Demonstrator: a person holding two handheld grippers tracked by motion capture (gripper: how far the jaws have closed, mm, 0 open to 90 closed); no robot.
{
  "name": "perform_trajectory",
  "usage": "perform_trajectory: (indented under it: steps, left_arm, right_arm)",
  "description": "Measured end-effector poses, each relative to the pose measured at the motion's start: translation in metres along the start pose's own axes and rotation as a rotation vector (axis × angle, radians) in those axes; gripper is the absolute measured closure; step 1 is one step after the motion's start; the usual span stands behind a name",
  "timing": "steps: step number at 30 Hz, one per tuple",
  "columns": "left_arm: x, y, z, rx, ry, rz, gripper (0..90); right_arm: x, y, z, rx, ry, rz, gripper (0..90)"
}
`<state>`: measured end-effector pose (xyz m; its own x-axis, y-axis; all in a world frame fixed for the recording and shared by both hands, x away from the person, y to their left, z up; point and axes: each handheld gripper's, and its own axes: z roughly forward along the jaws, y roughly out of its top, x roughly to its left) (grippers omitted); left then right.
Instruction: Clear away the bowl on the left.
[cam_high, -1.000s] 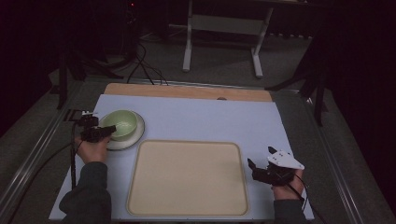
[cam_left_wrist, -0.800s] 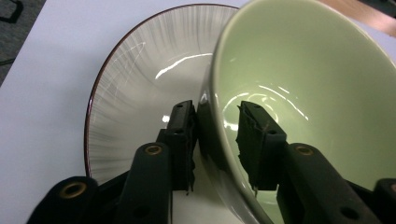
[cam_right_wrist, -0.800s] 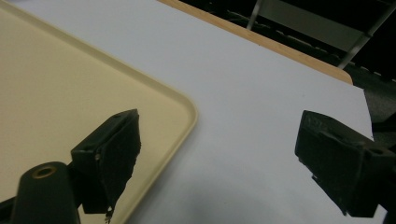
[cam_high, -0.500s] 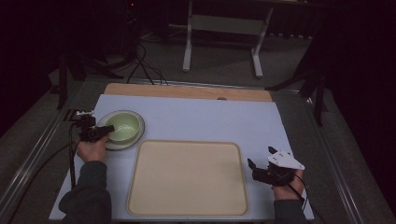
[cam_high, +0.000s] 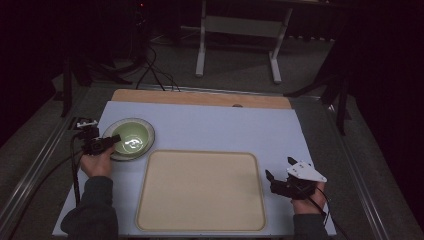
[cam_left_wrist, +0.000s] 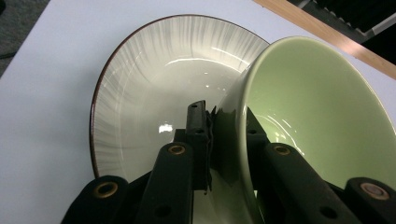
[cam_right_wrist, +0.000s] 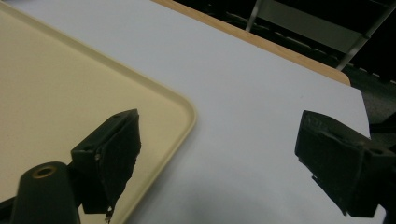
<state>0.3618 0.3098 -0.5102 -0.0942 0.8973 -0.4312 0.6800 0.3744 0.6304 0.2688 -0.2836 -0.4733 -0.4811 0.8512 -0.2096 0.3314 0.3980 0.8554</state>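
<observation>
While the person's left forearm reaches up from the bottom edge of the high view toward 11 o'clock, the left hand holds the left gripper level at the near rim of a green bowl. Seen from the left gripper view, that gripper is clenched on the bowl's wall, one jaw outside and one inside, and the green bowl is tilted, its mouth leaning toward 3 o'clock. Under it lies a pale ribbed plate with a dark rim, resting on the white table mat at 9 o'clock from the cream tray.

At 3 o'clock from the tray, the right hand holds the right gripper low over the mat, pointing toward 10 o'clock, the grey three-cornered plate on top. Its jaws stand wide apart and grasp nothing; in the right gripper view one jaw hangs over the tray's corner, the other over bare mat.
</observation>
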Motion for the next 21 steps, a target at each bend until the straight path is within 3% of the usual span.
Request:
perform_trajectory:
  steps: [8,15,21]
  left_arm:
    - [0.0,-0.004,-0.013,-0.04,-0.034,-0.014,80.2]
    - [-0.004,-0.007,-0.023,-0.064,-0.061,0.023,80.2]
    - [-0.007,-0.011,-0.025,-0.073,-0.098,0.026,79.5]
  right_arm:
    - [0.0,0.0,-0.001,-0.003,0.0,-0.001,13.8]
    - [0.0,0.0,-0.001,-0.006,0.0,0.002,13.8]
    - [0.0,0.0,-0.002,-0.012,0.002,0.001,13.8]
